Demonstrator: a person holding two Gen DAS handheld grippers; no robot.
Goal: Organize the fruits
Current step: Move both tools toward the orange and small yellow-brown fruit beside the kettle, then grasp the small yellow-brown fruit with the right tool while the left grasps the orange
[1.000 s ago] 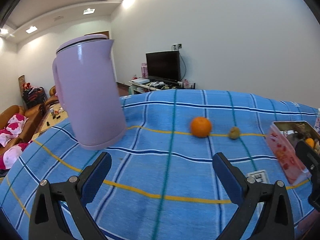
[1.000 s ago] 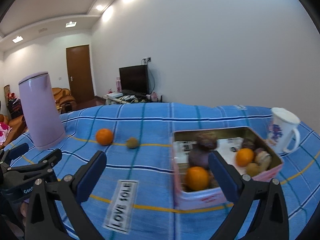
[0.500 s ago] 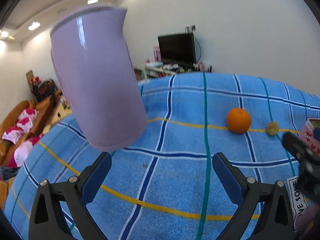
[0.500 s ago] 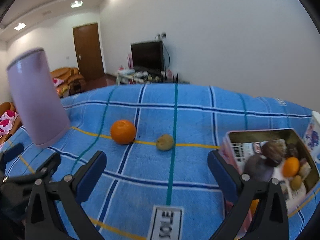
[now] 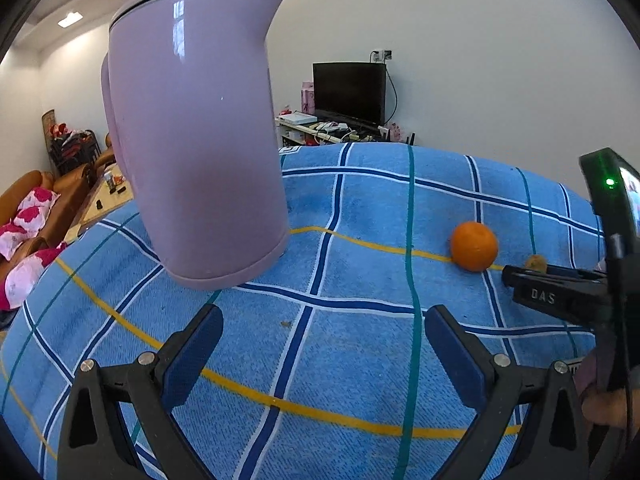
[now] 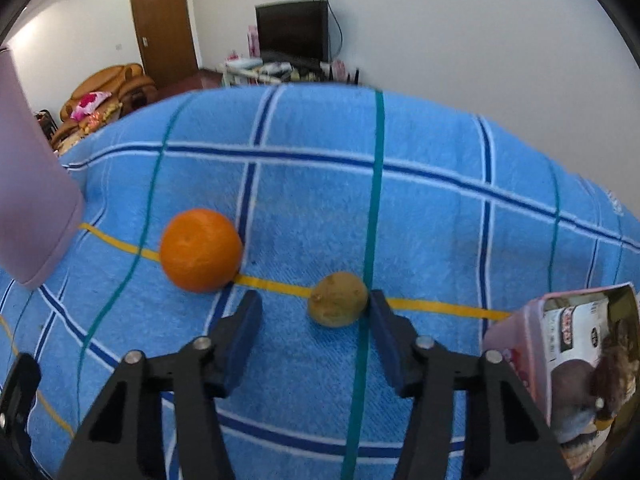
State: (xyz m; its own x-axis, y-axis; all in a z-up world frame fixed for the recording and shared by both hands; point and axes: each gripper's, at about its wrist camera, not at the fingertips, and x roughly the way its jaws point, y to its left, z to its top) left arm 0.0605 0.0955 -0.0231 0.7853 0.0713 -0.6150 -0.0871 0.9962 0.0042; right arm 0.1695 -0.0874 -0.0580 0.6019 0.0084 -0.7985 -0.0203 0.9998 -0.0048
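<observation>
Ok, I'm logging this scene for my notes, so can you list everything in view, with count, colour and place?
kettle: one, lilac, far left on the cloth
orange: one, orange, on the yellow stripe right of the kettle
small fruit: one, brownish-yellow, right of the orange, between the right fingers
tin: one, pink, right edge, holds dark fruit
cloth: one, blue checked, covers the table
television: one, black, against the back wall
door: one, brown, back left
sofa: orange-brown, back left
left hand-held gripper: black with blue pads, open, over bare cloth
right hand-held gripper: same colours, jaws just closing around the small fruit, left pad still clear of it
</observation>
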